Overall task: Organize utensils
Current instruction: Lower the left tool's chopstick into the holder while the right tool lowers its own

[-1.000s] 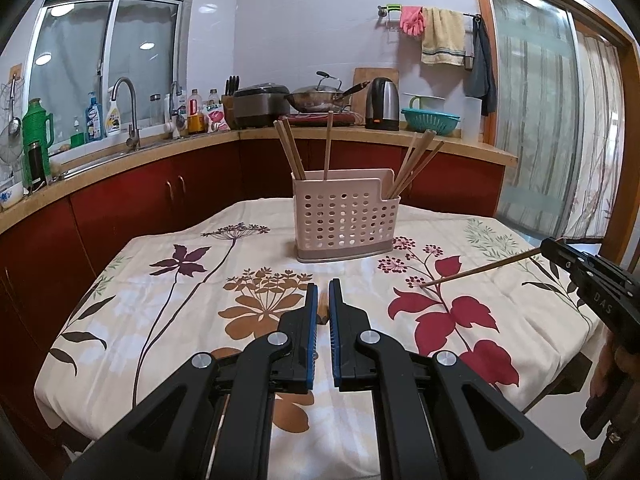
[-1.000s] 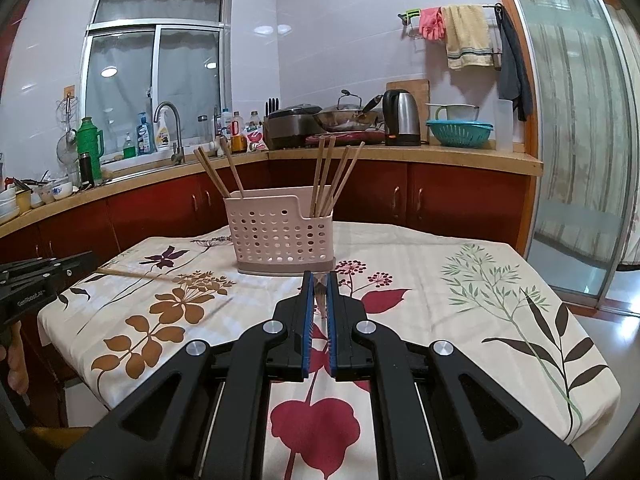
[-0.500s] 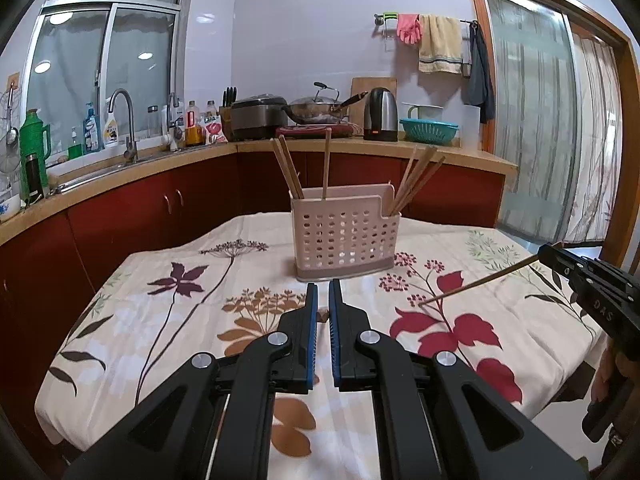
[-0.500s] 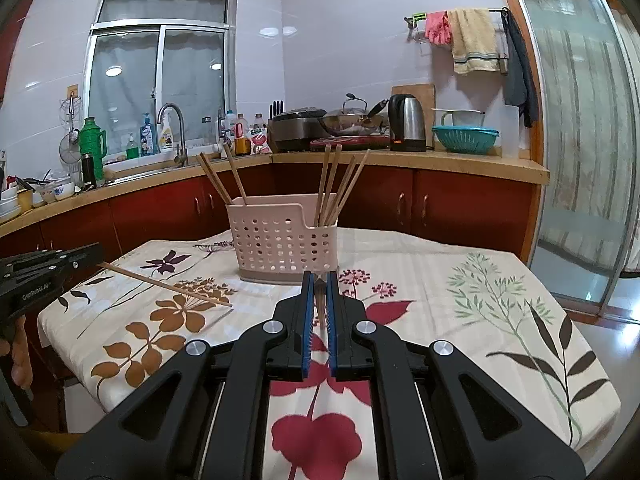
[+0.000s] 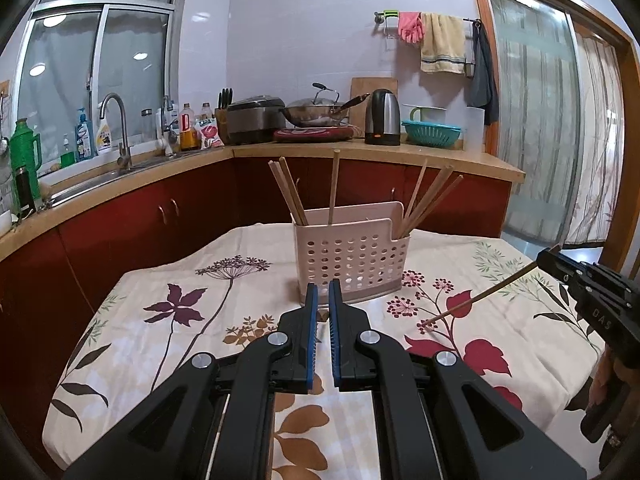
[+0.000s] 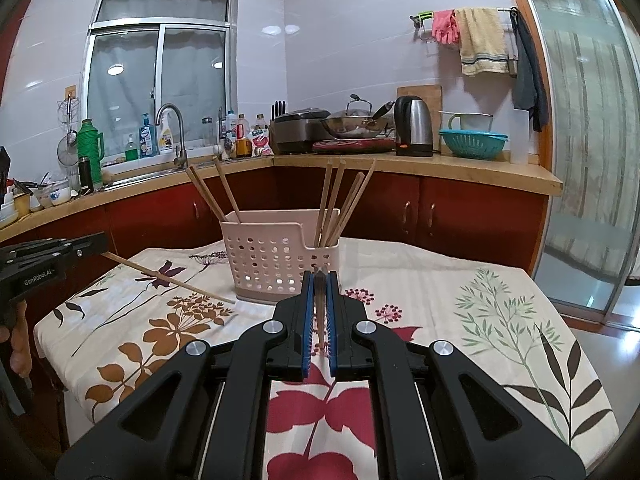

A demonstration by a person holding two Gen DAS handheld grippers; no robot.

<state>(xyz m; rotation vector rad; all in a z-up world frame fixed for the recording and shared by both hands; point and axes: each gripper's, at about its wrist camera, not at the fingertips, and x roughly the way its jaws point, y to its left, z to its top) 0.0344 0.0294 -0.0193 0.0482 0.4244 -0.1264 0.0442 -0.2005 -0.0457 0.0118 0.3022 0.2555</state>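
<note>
A pink perforated utensil holder [image 5: 352, 258] stands on the flowered table, with several wooden chopsticks upright in its left and right compartments; it also shows in the right wrist view [image 6: 280, 258]. My left gripper [image 5: 323, 300] is shut on a chopstick [image 6: 168, 278] that points down toward the cloth left of the holder. My right gripper [image 6: 320, 292] is shut on another chopstick [image 5: 476, 300], seen end-on between its pads [image 6: 307, 320]. Both grippers hover in front of the holder.
The table [image 5: 180, 320] carries a floral cloth. Behind it runs a red-cabinet counter [image 5: 160, 208] with sink, bottles, rice cooker, wok, kettle [image 5: 383, 117] and teal colander. A glass door [image 5: 532, 128] is at the right.
Both grippers have risen and come a little closer to the holder, each still holding its chopstick. The left gripper's chopstick now slants further toward the holder.
</note>
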